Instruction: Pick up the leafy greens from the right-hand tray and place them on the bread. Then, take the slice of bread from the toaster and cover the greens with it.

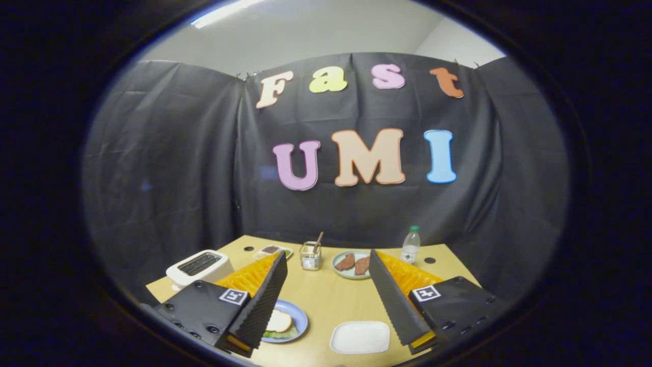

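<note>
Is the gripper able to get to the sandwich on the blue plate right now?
Probably yes. The gripper is open and held above the table, and the sandwich lies uncovered on the blue plate beside its left finger, with nothing blocking it.

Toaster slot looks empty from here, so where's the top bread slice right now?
In the gripper view, the bread slice lies on green leaves on the blue plate, just right of the hand-held gripper's left finger, in front of the toaster. The fingers are open, holding nothing.

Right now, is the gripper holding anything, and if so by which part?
Nothing is held. The gripper is open, fingers wide apart above the table, with only air between them. The bread lies on the greens on the blue plate.
</note>
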A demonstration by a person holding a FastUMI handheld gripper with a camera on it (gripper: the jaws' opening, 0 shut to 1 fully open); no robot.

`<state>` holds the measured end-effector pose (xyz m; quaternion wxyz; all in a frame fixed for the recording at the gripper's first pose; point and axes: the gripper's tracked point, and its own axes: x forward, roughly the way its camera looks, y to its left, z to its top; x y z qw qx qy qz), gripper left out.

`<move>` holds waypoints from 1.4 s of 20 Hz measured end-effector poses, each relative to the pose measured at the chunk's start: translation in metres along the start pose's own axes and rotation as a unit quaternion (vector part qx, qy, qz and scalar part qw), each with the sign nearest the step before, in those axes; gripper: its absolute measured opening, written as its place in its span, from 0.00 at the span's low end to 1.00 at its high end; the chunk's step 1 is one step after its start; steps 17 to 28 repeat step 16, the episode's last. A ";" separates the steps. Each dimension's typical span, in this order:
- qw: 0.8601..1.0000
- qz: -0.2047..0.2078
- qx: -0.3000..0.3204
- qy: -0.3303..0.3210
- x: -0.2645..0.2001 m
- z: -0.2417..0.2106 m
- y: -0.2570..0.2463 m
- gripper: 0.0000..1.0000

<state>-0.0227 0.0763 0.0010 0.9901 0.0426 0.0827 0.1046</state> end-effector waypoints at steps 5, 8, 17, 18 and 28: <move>0.998 -0.037 -0.027 -0.039 -0.016 0.013 -0.015 1.00; 0.997 -0.049 -0.028 -0.047 -0.020 0.017 -0.018 1.00; 0.995 -0.081 -0.014 -0.064 -0.024 0.018 -0.030 1.00; 0.995 -0.081 -0.014 -0.064 -0.024 0.018 -0.030 1.00; 0.995 -0.081 -0.014 -0.064 -0.024 0.018 -0.030 1.00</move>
